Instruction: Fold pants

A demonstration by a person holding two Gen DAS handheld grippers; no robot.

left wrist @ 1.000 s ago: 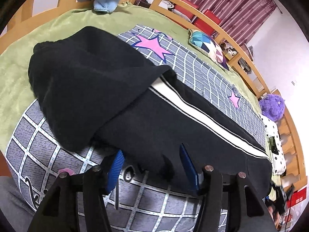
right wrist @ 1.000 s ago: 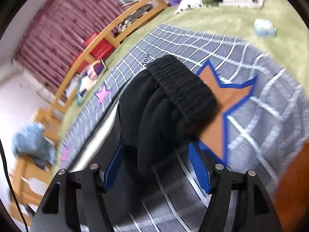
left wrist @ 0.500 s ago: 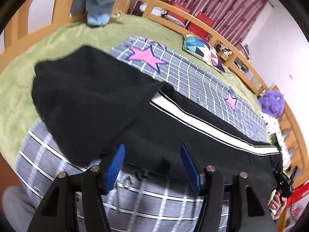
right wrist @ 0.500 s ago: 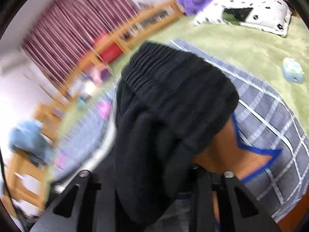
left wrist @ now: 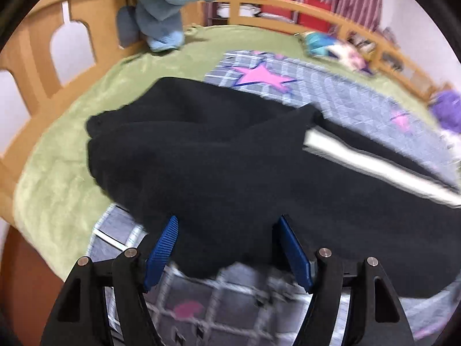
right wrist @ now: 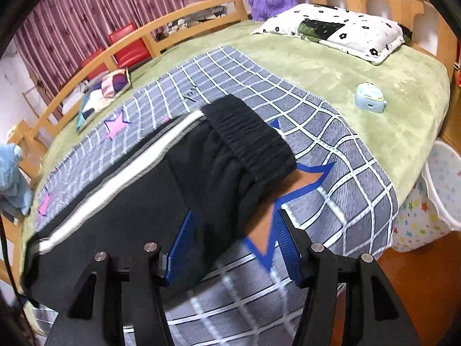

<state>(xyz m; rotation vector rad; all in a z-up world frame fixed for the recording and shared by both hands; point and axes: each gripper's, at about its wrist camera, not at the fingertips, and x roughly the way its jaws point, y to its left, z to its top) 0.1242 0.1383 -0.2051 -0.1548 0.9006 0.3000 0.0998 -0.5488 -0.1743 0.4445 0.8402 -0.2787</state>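
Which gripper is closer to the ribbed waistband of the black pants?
Right. The right gripper sits just below the ribbed waistband, jaws open. The left gripper is at the pants' other end, where no waistband shows.

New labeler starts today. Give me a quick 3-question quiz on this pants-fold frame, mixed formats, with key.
1. True or false: the black pants lie on a grey grid blanket with star patches.
2. Multiple choice: the white side stripe runs A) along the length of the pants, B) across the waistband, C) around a cuff.
3. Fill in: the ribbed elastic band in the right wrist view sits just ahead of the ____ gripper.

Key: 1 true; 2 A; 3 right.
Note: the right gripper's blue pads stand apart with black cloth between them, and its jaws have just been opening. The left gripper is also open over the fabric.
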